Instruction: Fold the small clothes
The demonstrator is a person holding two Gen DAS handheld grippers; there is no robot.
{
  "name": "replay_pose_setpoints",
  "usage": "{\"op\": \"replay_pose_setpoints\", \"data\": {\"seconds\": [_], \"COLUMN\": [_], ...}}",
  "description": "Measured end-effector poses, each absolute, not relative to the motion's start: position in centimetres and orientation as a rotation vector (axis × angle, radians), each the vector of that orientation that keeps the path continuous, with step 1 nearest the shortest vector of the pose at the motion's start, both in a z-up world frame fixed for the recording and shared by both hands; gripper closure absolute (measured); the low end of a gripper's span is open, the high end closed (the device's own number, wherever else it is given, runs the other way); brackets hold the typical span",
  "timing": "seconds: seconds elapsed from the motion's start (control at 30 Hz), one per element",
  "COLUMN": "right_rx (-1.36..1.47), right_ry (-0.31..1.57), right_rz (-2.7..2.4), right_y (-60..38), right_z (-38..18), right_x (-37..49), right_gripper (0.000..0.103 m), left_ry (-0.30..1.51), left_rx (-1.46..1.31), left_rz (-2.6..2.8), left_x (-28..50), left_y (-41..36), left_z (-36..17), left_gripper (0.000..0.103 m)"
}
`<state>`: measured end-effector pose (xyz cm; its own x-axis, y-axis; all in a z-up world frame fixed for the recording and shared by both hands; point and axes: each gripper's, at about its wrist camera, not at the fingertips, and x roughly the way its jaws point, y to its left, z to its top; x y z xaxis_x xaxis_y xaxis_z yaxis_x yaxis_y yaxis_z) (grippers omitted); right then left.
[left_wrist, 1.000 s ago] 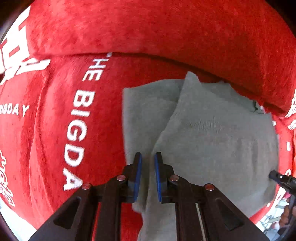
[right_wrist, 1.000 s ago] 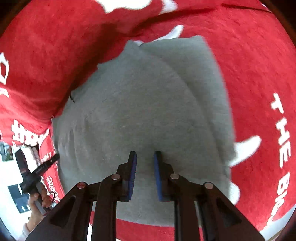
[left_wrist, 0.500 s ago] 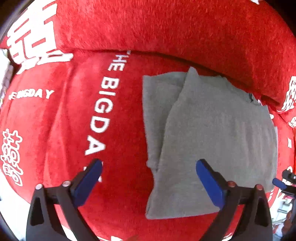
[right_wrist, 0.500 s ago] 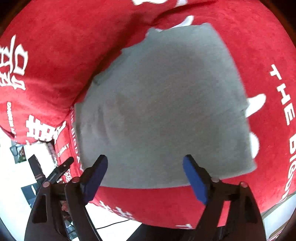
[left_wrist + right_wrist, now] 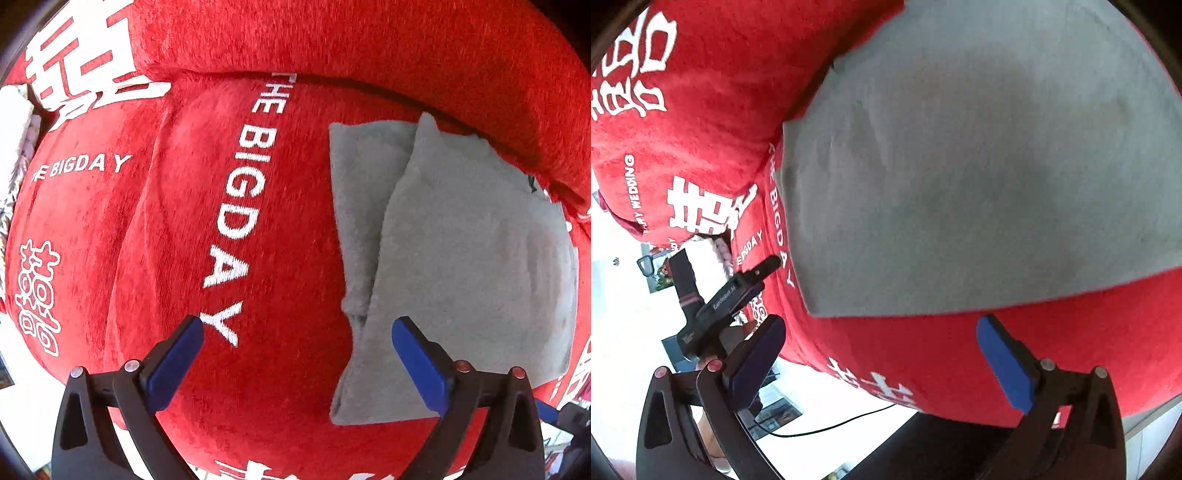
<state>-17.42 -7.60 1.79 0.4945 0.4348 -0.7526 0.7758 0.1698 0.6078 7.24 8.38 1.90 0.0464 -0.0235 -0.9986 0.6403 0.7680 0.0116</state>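
Red plush fabric (image 5: 288,229) printed with white lettering, "THE BIGDAY" among it, covers the cushioned seat and the back bolster (image 5: 369,40) that fill both views. No container shows; the one task item is the grey garment (image 5: 469,258), lying folded flat on the seat with its far edge close under the bolster, an upper layer overlapping a narrower strip along its left side. Seen from the right wrist, the grey garment (image 5: 979,177) spreads wide with its near hem straight across the red cover. The left gripper (image 5: 297,360) hangs above the seat with its blue pads spread wide and nothing between them, the right-hand pad over the garment's near corner. The right gripper (image 5: 881,362) is likewise spread wide and empty, just short of the hem. A second ago both pairs of pads were nearly closed over the cloth; half a second ago they had already sprung apart, and since then both have drawn back further. Beyond the seat's edge, the other handheld unit (image 5: 727,299) and a thin black cable (image 5: 827,424) on a pale floor are visible.
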Motion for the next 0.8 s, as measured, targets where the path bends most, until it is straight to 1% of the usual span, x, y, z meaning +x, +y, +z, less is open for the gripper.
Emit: {"op": "replay_pose_setpoints", "data": {"seconds": [0.4, 0.6, 0.8], "right_rx": [1.619, 1.605, 1.656], "right_ry": [1.122, 1.138, 1.079], "right_rz": [-0.31, -0.353, -0.379], "right_y": [-4.3, -4.0, -4.0], "right_z": [-1.1, -1.5, -2.1], "right_x": [-17.4, -17.4, -18.2], "right_gripper": [0.0, 0.0, 0.0], "left_ry": [1.461, 1.475, 1.495], "left_rx": [0.555, 0.559, 0.549], "left_rz": [-0.596, -0.599, -0.625], "left_x": [6.7, 7.3, 7.8], "left_y": [8.5, 8.6, 8.6], "left_z": [1.6, 0.9, 0.1], "left_gripper": [0.001, 0.001, 0.001]}}
